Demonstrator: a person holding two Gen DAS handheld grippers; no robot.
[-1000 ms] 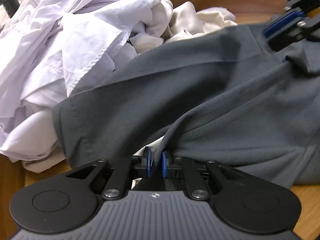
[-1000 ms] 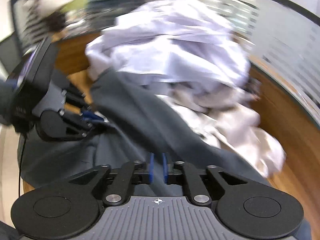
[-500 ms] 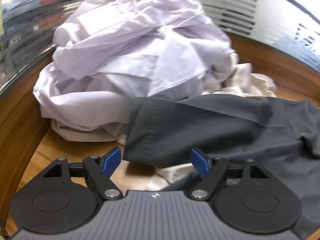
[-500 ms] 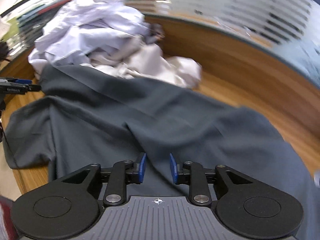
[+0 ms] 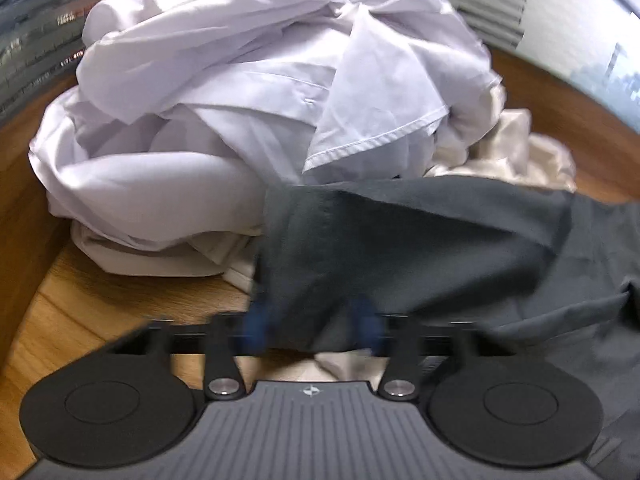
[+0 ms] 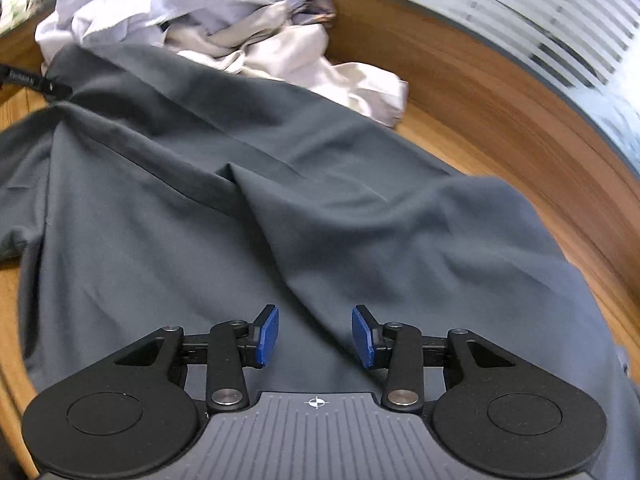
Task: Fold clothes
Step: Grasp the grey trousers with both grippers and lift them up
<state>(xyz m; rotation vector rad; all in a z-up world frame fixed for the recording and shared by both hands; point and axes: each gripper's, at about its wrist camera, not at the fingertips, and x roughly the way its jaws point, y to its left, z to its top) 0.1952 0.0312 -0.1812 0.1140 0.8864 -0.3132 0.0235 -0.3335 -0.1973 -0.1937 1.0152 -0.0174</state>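
Observation:
A dark grey garment lies spread on the wooden table. My right gripper is open just above it, with a raised fold of the cloth between its blue pads. In the left wrist view a corner of the same grey garment hangs between the blurred blue pads of my left gripper, which stand apart. The left gripper's tip also shows at the far left edge of the right wrist view, at the garment's far corner.
A large heap of white and lilac shirts and a cream garment sits behind the grey one; it also shows in the right wrist view. A slatted wall curves behind the table.
Both grippers let go of the grey garment and opened. The left gripper's pads have since moved closer around a garment corner. The right gripper opened wider over the spread cloth.

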